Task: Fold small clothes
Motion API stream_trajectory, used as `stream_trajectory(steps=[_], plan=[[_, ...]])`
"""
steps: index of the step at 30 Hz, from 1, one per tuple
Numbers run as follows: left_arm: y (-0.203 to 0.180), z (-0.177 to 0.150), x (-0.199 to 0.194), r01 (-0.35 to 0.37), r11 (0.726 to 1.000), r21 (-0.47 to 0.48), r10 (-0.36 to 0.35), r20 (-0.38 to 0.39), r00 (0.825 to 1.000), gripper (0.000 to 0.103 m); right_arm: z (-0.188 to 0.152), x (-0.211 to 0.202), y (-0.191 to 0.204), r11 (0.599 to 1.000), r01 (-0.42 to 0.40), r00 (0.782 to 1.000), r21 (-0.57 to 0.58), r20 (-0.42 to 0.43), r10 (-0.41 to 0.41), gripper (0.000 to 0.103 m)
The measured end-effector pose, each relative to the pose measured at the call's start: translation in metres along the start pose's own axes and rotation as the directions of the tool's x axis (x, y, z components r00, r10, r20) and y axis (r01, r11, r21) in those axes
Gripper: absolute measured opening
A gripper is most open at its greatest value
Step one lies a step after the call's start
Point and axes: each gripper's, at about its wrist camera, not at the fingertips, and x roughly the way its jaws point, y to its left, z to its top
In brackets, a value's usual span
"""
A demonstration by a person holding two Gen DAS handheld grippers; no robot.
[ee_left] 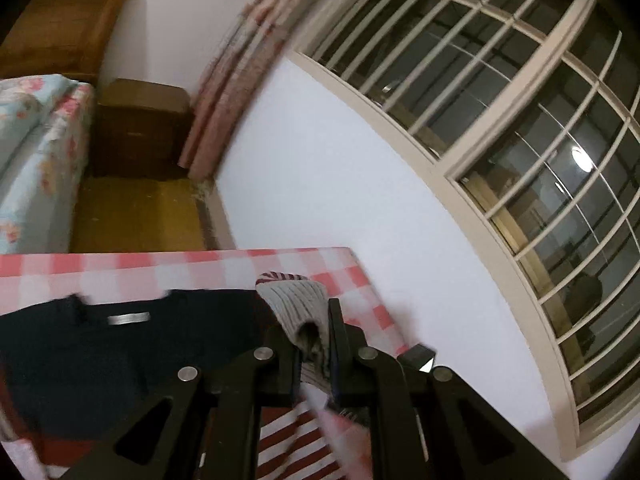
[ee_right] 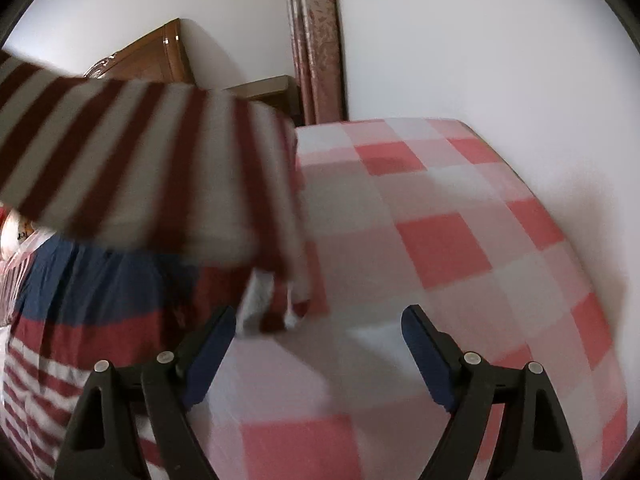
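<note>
The desk [ee_right: 440, 240], covered in a pink-and-white checked cloth, runs right up against a white wall [ee_left: 320, 160] on its far side, so there is no room past that edge. Its far corner ends near a curtain [ee_right: 316, 40] and a barred window [ee_left: 500, 100]. Beyond the desk's far edge, open wooden floor [ee_left: 140, 216] lies between a bed [ee_left: 36, 152] and a small cabinet [ee_left: 140, 128].

The left tool [ee_left: 316, 344] is clenched on the grey ribbed cuff of a striped sweater [ee_right: 120, 160]; the cuff sticks out past the fingertips, and the red-and-white sleeve hangs from it, lifted clear of the desk. A dark garment [ee_left: 120, 352] lies flat on the desk just left of that tool.

The right tool [ee_right: 316, 332] is released, fingers wide apart over bare checked cloth. The raised sleeve hangs ahead and to its left, its lower end near the left finger; the pictures do not show whether they touch. The sweater's body lies at the left.
</note>
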Motion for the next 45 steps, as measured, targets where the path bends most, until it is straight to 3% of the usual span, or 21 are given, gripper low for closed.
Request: stream_trajectory(steps=[3,5,8,11,13,18,22,28,29,32,34,38,42,45], plan=[[0.05,-0.015,-0.035,-0.061,0.996,-0.072,0.063,0.023,0.998,0.01,-0.002,0.007,0.007,0.999,0.018,1.0,-0.03,-0.011,-0.018,0.103],[0.104,-0.034,-0.052,-0.079,0.978,-0.191,0.088,0.036,0.996,0.01,-0.002,0.008,0.006,1.0,0.01,1.0,-0.03,-0.003,-0.011,0.103],[0.175,-0.067,-0.041,-0.106,0.94,-0.325,0.105,-0.021,0.994,0.011,-0.007,0.008,0.013,0.998,0.027,1.0,-0.052,0.001,-0.027,0.103],[0.217,-0.098,-0.02,-0.167,0.908,-0.385,0.146,-0.085,0.986,0.011,-0.008,0.01,0.018,0.996,0.037,0.999,-0.078,-0.01,-0.038,0.103],[0.232,-0.112,-0.011,-0.162,0.892,-0.421,0.141,-0.08,0.987,0.011,-0.008,0.01,0.019,0.995,0.049,0.999,-0.084,-0.009,-0.05,0.103],[0.228,-0.124,-0.019,-0.118,0.897,-0.425,0.134,0.008,0.991,0.011,-0.013,0.006,0.023,0.995,0.042,0.999,-0.095,-0.009,-0.043,0.103],[0.21,-0.116,-0.044,-0.135,0.915,-0.381,0.182,0.089,0.979,0.011,-0.013,0.007,0.024,0.994,0.028,1.0,-0.109,-0.006,-0.029,0.103],[0.224,-0.129,-0.011,-0.234,0.892,-0.386,0.223,-0.074,0.972,0.013,-0.014,0.009,0.023,0.994,0.034,0.999,-0.103,-0.015,-0.035,0.103],[0.227,-0.134,-0.009,-0.252,0.883,-0.396,0.239,-0.081,0.968,0.02,-0.015,0.008,0.023,0.994,0.034,0.999,-0.1,-0.02,-0.037,0.103],[0.233,-0.143,-0.018,-0.245,0.858,-0.452,0.247,-0.055,0.967,0.024,-0.02,0.005,0.025,0.99,0.054,0.998,-0.13,-0.036,-0.059,0.103],[0.228,-0.149,-0.028,-0.309,0.834,-0.457,0.311,-0.073,0.948,0.024,-0.027,-0.004,0.021,0.991,0.037,0.999,-0.131,-0.032,-0.041,0.103],[0.231,-0.158,-0.04,-0.161,0.85,-0.501,0.171,-0.027,0.985,0.024,-0.036,-0.021,0.01,0.995,-0.018,1.0,-0.101,0.008,0.019,0.103],[0.24,-0.163,-0.04,-0.105,0.842,-0.529,0.119,-0.008,0.993,0.027,-0.033,-0.022,0.012,0.998,-0.041,0.999,-0.053,0.026,0.042,0.103],[0.245,-0.169,-0.032,-0.021,0.827,-0.562,0.042,0.025,0.999,0.028,-0.032,-0.024,0.021,0.997,-0.057,0.998,-0.046,0.036,0.059,0.103]])
